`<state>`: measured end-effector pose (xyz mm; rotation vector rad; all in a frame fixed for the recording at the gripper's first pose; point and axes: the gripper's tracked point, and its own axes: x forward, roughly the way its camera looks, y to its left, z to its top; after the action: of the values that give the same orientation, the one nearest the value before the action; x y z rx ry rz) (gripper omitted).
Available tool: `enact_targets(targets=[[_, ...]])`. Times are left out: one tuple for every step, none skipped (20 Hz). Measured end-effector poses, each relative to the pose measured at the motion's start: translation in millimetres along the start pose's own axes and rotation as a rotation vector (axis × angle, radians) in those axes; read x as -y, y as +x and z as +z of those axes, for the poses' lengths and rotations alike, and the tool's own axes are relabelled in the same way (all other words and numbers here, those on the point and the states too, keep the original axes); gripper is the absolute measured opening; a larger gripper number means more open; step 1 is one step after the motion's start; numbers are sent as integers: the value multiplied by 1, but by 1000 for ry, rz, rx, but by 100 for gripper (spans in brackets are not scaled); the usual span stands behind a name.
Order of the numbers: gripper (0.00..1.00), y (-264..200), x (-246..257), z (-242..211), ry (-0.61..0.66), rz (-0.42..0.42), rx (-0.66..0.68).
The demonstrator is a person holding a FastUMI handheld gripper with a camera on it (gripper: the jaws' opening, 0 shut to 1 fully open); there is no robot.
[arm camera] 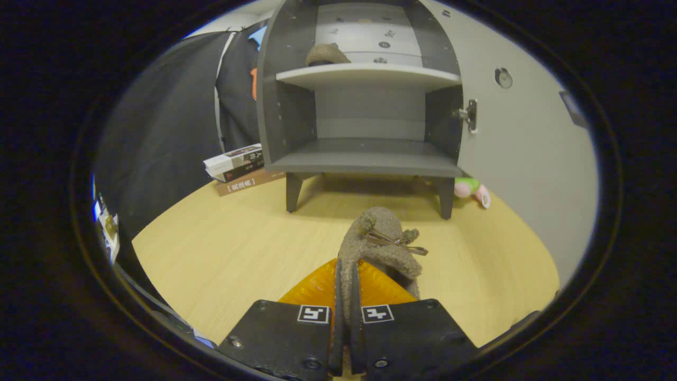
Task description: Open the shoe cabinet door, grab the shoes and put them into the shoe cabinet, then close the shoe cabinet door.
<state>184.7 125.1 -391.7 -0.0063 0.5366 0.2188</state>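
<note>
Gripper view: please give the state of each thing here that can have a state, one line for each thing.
gripper: shut on the shoe, both fingers pressing its rim.
shoe: held, raised ahead of the fingers.
second shoe: lying on the upper shelf.
cabinet door: swung open.
lower shelf: bare.
books: stacked flat beside the cabinet.
soft toy: lying by the cabinet leg.

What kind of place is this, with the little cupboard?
Probably a pretend room set up for practice, not a real home. A small shoe cabinet stands open on a wooden floor, with books beside it and black cloth for a wall. The hand-held gripper is shut on a fuzzy shoe.
</note>
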Motion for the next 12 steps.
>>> enact_targets(targets=[[9,-10,-1,12,7,10,26],[9,-19,-1,24,11,21,49],[9,-27,0,34,17,22,68],[9,-32,-1,39,20,24,79],[9,-36,-1,42,18,28,84],[9,-40,-1,49,30,29,100],[9,-44,-2,57,38,40,112],[9,-48,-3,63,41,50,117],[9,-50,-3,71,48,57,128],[9,-53,-1,79,49,59,137],[9,-56,2,88,46,57,142],[9,-57,3,101,41,55,151]])
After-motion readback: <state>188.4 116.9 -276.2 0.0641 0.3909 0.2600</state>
